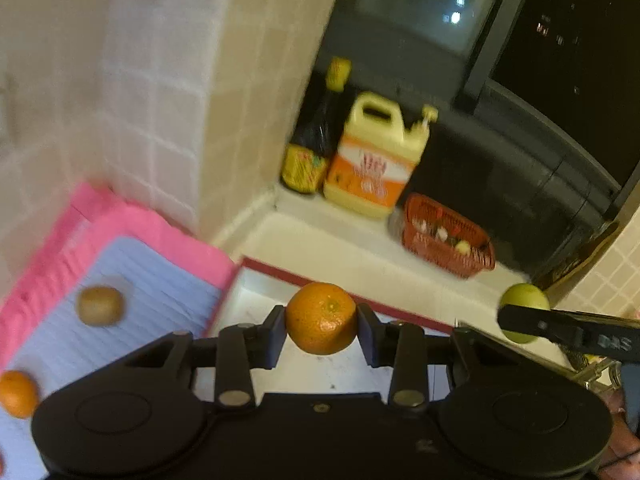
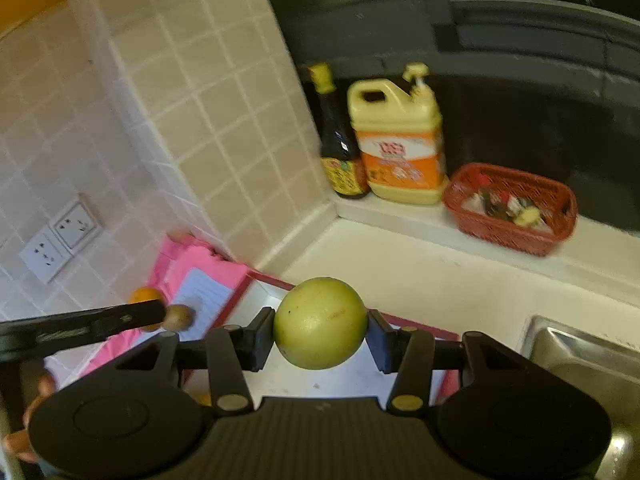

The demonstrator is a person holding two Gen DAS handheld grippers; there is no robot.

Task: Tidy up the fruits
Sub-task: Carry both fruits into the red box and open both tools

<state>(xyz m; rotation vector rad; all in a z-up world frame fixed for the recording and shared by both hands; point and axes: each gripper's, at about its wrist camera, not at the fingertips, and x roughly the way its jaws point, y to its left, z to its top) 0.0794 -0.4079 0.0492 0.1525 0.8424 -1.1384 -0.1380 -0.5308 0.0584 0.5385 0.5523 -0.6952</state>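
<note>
Left wrist view: left gripper [image 1: 321, 319] clamped on an orange [image 1: 321, 318], both pads pressed to its sides, held in the air above a white tray with a red rim [image 1: 304, 278]; to the left, a pink mat [image 1: 160, 228] with a pale blue ribbed centre, bearing a kiwi [image 1: 100, 305] and a second orange [image 1: 17, 393], well apart; at the right edge, one finger of the right gripper across a green fruit [image 1: 524, 298]; farther back on the counter ledge, a dark sauce bottle [image 1: 312, 136] just beside a yellow detergent jug [image 1: 378, 156], and a red basket [image 1: 448, 236] near them. Right wrist view: right gripper [image 2: 320, 323] closed on the green fruit [image 2: 320, 323], carried over the same tray [image 2: 272, 278]; steel sink [image 2: 580, 356] at right; wall sockets [image 2: 60, 238] on the tiles at left; much blurred.
</note>
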